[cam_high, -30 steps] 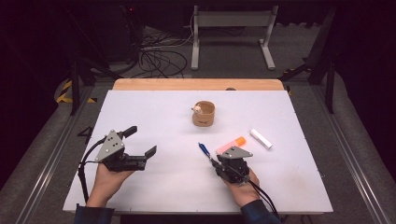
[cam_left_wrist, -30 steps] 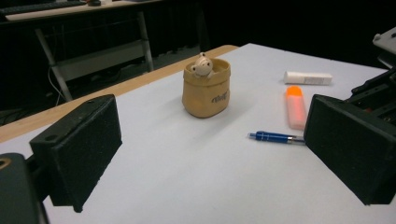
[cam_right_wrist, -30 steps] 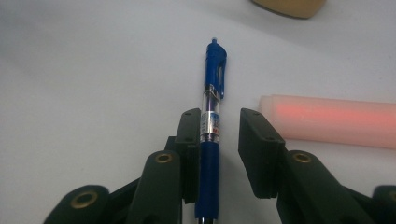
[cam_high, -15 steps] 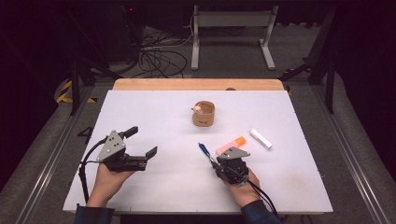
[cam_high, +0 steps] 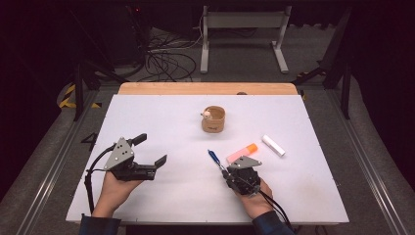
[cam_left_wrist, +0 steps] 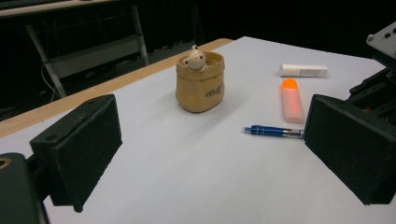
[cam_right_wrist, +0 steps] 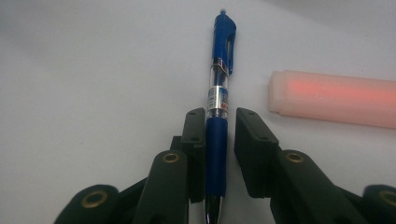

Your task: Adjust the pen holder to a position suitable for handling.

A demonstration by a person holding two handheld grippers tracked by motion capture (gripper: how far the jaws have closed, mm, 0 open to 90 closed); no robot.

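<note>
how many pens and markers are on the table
3: a blue pen between the right gripper's jaws, an orange highlighter just right of it, and a white marker farther right. The cup may hide more.

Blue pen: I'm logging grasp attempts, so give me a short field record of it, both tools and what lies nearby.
pen: blue pen lying flat on the white table
right tool: right tool astride the pen's grip; its jaws have just been closing, one pad touching, the other a sliver off
left tool: left tool open wide, nothing between its jaws
beside pen: orange highlighter, apart from it
farther off: white stick; tan pouch upright, small bear figure at its rim
</note>
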